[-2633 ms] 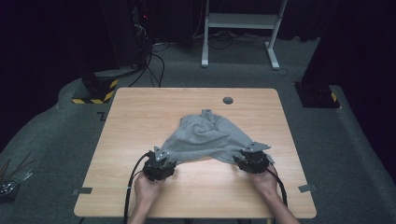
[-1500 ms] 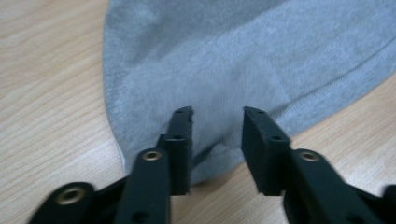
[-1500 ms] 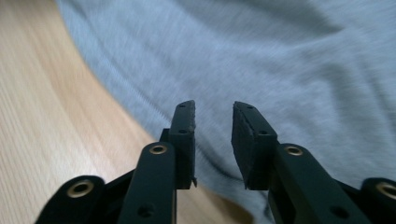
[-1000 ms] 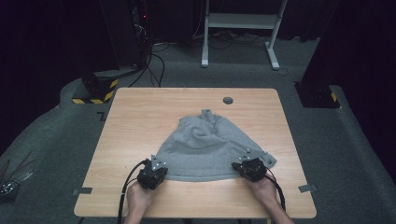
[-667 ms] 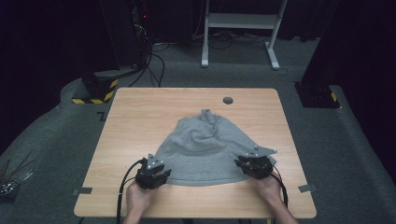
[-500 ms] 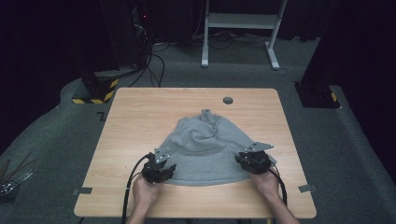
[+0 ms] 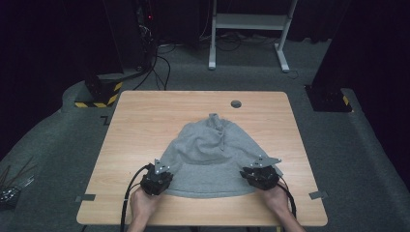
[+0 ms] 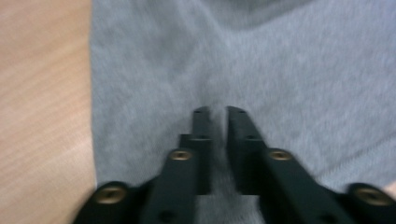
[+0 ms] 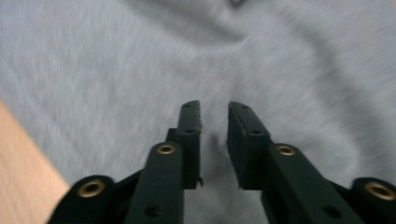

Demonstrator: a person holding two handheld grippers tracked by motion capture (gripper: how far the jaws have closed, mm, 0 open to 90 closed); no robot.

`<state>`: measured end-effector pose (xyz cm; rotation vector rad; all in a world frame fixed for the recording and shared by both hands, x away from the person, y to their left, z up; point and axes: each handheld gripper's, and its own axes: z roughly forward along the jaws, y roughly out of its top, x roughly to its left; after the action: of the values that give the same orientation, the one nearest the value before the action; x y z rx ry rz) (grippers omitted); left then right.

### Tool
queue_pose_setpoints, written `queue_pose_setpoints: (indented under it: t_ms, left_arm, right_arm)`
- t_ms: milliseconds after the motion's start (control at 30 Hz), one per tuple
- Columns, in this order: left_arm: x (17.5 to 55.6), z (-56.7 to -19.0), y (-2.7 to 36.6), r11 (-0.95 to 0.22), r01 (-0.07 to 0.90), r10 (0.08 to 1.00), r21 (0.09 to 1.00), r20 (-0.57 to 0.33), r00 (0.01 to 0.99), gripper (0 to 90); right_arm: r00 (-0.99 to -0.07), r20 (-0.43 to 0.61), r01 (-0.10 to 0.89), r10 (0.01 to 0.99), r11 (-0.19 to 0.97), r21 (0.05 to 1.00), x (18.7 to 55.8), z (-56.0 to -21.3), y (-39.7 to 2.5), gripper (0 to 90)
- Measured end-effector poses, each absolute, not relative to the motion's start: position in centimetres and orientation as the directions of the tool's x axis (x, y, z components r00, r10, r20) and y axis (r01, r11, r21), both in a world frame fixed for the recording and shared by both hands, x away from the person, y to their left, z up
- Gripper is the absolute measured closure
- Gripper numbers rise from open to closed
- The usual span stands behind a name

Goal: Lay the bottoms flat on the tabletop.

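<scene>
A grey garment [image 7: 215, 150] lies spread on the wooden table [image 7: 145, 116], wide at the near hem and narrowing to a bunched point at the far end. My left gripper [image 7: 162, 171] sits at the hem's near left corner. In the left gripper view the left gripper [image 8: 219, 112] has its jaws nearly together, with grey cloth [image 8: 280, 70] pinched in the narrow gap. At the hem's near right corner is my right gripper [image 7: 258, 170]. The right gripper [image 9: 214, 106] likewise holds a fold of the grey cloth [image 9: 116, 70] between close jaws.
A round dark grommet [image 7: 236, 103] sits near the table's far edge. Tape strips [image 7: 86, 197] mark the near corners. Beyond the table stand a white desk frame [image 7: 251, 29] and a black stand with a yellow-striped base [image 7: 99, 96]. Bare wood surrounds the garment.
Both grippers drew the hem toward the person and apart, flattening and widening the garment. In the last half second they shifted slightly back toward the near edge.
</scene>
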<state>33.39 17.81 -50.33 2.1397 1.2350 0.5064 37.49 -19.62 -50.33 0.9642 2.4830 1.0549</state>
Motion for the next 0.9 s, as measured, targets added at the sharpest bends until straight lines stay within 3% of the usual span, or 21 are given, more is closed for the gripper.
queue_pose_setpoints:
  t_ms: [100,200,300,433,533,667,767,900]
  left_arm:
    - [34.3,-49.8,17.1,-0.345,0.611,0.882,0.713,0.023,0.472,57.0]
    - [35.5,-49.8,16.3,-0.334,0.595,0.887,0.731,0.030,0.461,51.3]
    - [36.5,-50.6,16.1,-0.328,0.620,0.895,0.713,0.023,0.446,54.0]
    - [36.1,-51.7,16.7,-0.311,0.632,0.895,0.710,-0.005,0.446,65.9]
    - [35.1,-51.6,17.4,-0.329,0.630,0.889,0.704,0.007,0.457,75.4]
    - [33.7,-51.6,18.3,-0.323,0.639,0.887,0.698,-0.013,0.461,80.2]
    - [33.7,-51.3,18.2,-0.325,0.642,0.887,0.694,-0.011,0.462,78.3]
    - [34.6,-50.8,17.5,-0.294,0.609,0.898,0.737,-0.005,0.439,59.0]
  right_arm:
    - [-0.701,0.014,0.494,0.713,0.471,0.730,38.7,-49.9,-19.6,68.4]
    - [-0.678,0.025,0.531,0.735,0.465,0.709,40.3,-50.5,-19.6,69.0]
    - [-0.672,0.027,0.552,0.740,0.477,0.684,40.7,-51.4,-19.4,70.3]
    - [-0.703,-0.023,0.508,0.711,0.524,0.684,39.5,-51.5,-19.1,69.6]
    - [-0.739,-0.031,0.478,0.673,0.557,0.679,38.6,-51.4,-19.2,66.6]
    - [-0.758,-0.024,0.458,0.652,0.557,0.693,37.5,-51.6,-19.6,56.8]
    - [-0.756,-0.032,0.461,0.654,0.565,0.684,37.3,-51.5,-19.3,57.6]
    - [-0.704,-0.020,0.481,0.710,0.497,0.722,38.5,-50.6,-19.7,60.4]
